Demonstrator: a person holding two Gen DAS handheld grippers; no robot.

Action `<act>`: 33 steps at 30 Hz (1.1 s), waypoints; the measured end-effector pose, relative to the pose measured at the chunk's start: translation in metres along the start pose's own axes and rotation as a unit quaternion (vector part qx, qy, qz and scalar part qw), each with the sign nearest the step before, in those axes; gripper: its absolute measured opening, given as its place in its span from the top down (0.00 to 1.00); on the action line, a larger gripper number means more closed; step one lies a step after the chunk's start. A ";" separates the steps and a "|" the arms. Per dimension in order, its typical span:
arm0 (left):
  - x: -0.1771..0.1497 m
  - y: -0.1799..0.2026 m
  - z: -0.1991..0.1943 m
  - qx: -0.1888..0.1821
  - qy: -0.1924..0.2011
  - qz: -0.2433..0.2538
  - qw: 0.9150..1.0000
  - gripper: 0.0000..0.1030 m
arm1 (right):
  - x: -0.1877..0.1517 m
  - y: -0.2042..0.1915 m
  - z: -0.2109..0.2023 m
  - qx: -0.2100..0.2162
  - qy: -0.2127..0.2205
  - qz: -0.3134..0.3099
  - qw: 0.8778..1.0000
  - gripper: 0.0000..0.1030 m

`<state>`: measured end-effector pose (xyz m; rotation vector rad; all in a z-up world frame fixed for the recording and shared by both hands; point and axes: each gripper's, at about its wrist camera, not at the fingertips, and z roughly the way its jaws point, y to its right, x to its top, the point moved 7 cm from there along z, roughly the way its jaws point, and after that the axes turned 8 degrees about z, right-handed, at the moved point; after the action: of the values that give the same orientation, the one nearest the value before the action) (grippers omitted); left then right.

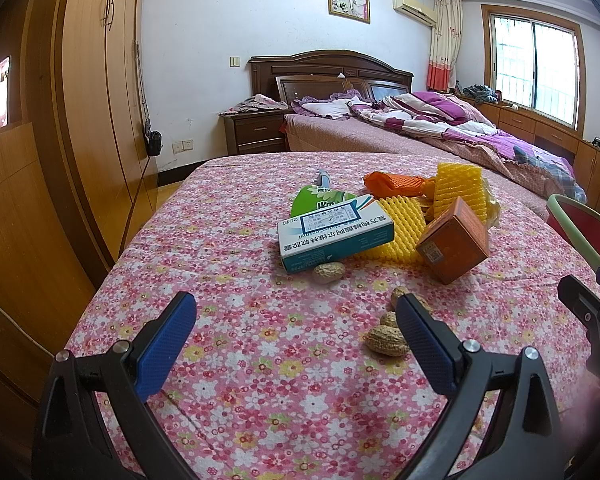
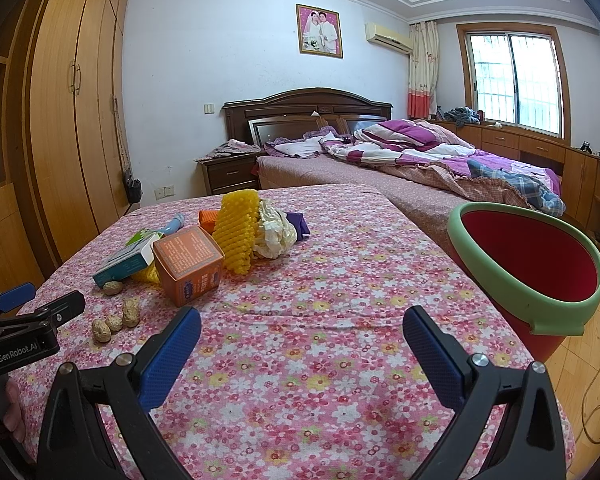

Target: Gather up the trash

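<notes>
A pile of trash lies on the floral cloth [image 1: 260, 380]: a blue-white medicine box [image 1: 334, 238], an orange box [image 1: 454, 240], yellow foam netting [image 1: 458, 188], orange netting [image 1: 394, 184] and peanuts [image 1: 386, 340]. My left gripper [image 1: 296, 316] is open and empty, just short of the peanuts. My right gripper [image 2: 302, 332] is open and empty over bare cloth, right of the pile. The orange box [image 2: 190, 264], yellow netting [image 2: 236, 236], crumpled paper [image 2: 274, 236] and peanuts [image 2: 116, 320] show in the right wrist view. A red bin with green rim [image 2: 528, 280] stands at the table's right edge.
A bed with a purple quilt [image 2: 400, 148] lies beyond the table. Wooden wardrobes [image 1: 80, 120] line the left wall. A nightstand [image 1: 256, 130] stands by the headboard. Low cabinets [image 2: 540, 152] run under the window. A cord [image 2: 596, 400] lies on the wooden floor at right.
</notes>
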<state>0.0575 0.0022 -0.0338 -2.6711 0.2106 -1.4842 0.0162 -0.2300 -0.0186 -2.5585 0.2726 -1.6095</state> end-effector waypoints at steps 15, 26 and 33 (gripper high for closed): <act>0.007 0.003 0.004 -0.007 -0.013 0.003 1.000 0.03 | 0.005 0.008 0.003 0.011 -0.021 0.040 0.999 0.00; 0.048 0.006 0.035 -0.057 -0.044 -0.002 0.997 0.03 | 0.030 0.025 -0.003 0.023 -0.045 0.080 0.996 0.00; 0.059 0.026 0.081 -0.059 -0.102 0.010 0.993 0.03 | 0.040 0.031 -0.001 0.022 -0.055 0.085 0.995 0.00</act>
<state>0.1549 -0.0327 -0.0311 -2.8801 0.3185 -1.2180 0.0291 -0.2684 0.0119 -2.5048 0.4263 -1.3945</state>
